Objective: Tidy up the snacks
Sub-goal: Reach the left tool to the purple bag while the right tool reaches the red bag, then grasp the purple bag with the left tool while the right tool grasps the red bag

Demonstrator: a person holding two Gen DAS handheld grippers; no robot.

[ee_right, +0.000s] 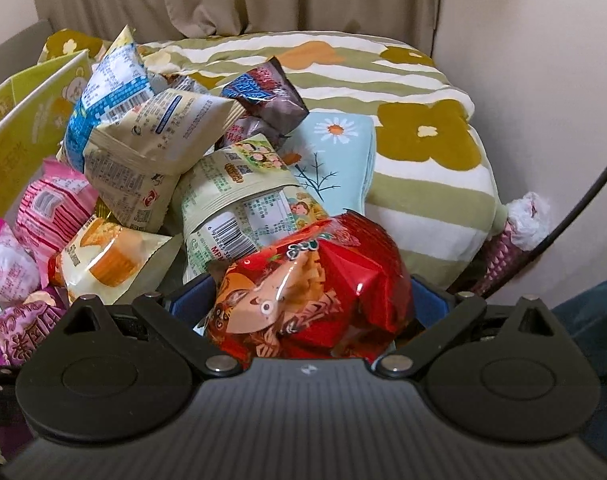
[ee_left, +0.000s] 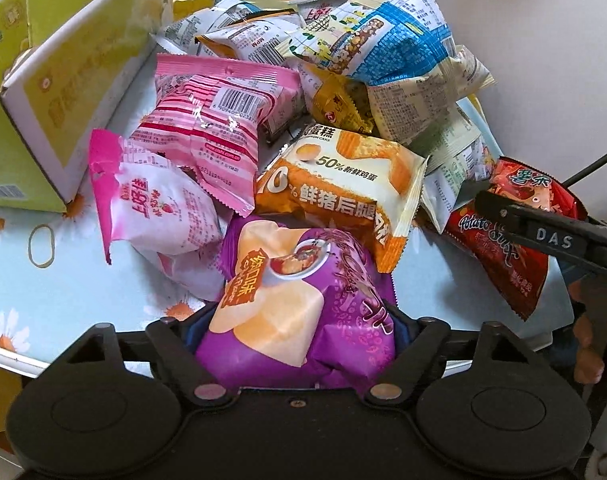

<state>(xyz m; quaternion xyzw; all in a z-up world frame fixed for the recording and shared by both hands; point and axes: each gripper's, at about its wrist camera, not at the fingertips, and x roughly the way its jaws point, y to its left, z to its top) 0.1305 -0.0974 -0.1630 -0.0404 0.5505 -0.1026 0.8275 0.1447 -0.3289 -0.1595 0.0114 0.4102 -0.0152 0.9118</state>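
A heap of snack packets lies on a small table with a light blue daisy cloth [ee_left: 43, 280]. My left gripper [ee_left: 299, 332] is shut on a purple snack packet [ee_left: 303, 304] at the near edge of the heap. My right gripper [ee_right: 311, 304] is shut on a red potato-stick packet [ee_right: 315, 280], which also shows in the left wrist view [ee_left: 499, 240] with a black finger [ee_left: 543, 232] across it. Around them lie a pink packet [ee_left: 207, 128], a white and pink packet [ee_left: 159, 212], an orange cake packet [ee_left: 343, 184] and a blue and white packet [ee_left: 383, 36].
An open yellow-green cardboard box [ee_left: 51, 92] stands on the table's left side, also in the right wrist view [ee_right: 27, 128]. Behind the table is a bed with a green and white flowered blanket [ee_right: 403, 120]. A black cable [ee_right: 575, 216] hangs at the right by the wall.
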